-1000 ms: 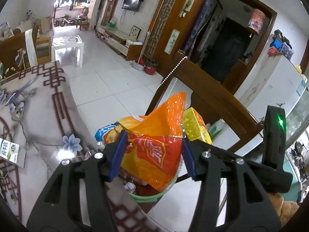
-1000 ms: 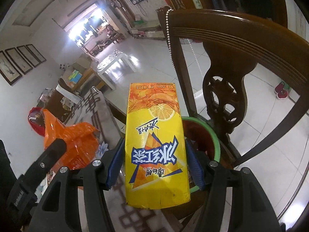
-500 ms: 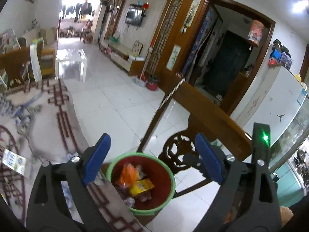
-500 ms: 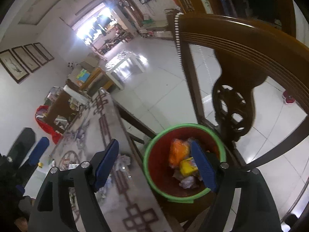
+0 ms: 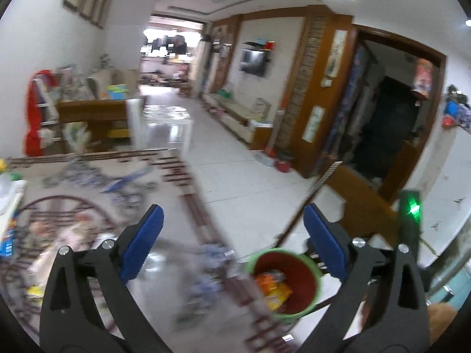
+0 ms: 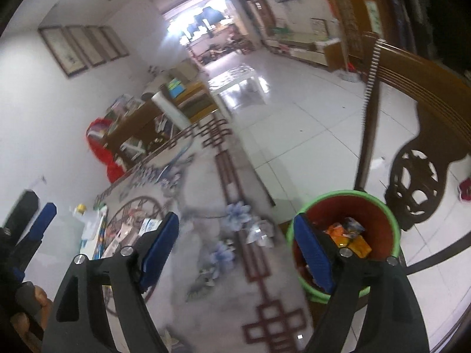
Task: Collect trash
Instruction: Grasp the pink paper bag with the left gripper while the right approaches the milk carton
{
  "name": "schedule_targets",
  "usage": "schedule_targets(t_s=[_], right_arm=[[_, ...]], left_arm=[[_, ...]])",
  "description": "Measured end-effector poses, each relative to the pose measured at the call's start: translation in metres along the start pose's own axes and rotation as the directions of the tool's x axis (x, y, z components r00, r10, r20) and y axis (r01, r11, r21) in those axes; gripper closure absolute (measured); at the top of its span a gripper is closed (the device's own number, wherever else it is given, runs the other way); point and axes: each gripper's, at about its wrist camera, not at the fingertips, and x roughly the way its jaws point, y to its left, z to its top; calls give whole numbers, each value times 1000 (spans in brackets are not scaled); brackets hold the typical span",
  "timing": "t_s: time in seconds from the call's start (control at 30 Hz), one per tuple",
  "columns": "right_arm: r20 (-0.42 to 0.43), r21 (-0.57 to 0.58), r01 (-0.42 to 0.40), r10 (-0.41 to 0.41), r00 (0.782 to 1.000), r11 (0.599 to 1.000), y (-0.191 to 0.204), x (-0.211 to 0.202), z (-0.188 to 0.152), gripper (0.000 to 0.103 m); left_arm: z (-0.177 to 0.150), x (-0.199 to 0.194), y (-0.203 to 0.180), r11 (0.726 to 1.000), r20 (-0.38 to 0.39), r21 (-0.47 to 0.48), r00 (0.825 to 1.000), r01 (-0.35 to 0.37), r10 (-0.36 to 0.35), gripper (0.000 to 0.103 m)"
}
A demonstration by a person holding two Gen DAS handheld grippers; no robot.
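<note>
**Both claws empty, trash in the bin**

Motion blur smears the desk (image 5: 182,194) and the litter at its lower left; those items cannot be identified. The left claw (image 5: 232,244) stands spread wide, its jaws just having opened, nothing between them. The right claw (image 6: 235,253) is likewise spread and empty, pointing downward. The orange and yellow wrappers (image 6: 347,235) lie inside the green-rimmed bin (image 6: 379,200), lower right.
</note>
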Motion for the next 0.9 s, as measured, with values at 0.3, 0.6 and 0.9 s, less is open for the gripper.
schedule_targets(t_s=[0.3, 0.6, 0.9], right_arm=[[-87, -55, -27, 23, 996, 998, 85, 39, -35, 23], [-189, -82, 39, -54, 980, 996, 129, 64, -87, 22], [-230, -51, 129, -138, 963, 990, 133, 74, -108, 22]], left_arm=[[-31, -12, 170, 965, -166, -32, 953, -262, 253, 10], [-56, 48, 259, 968, -351, 78, 902, -238, 250, 13], [-90, 118, 282, 975, -501, 131, 837, -179, 221, 20]])
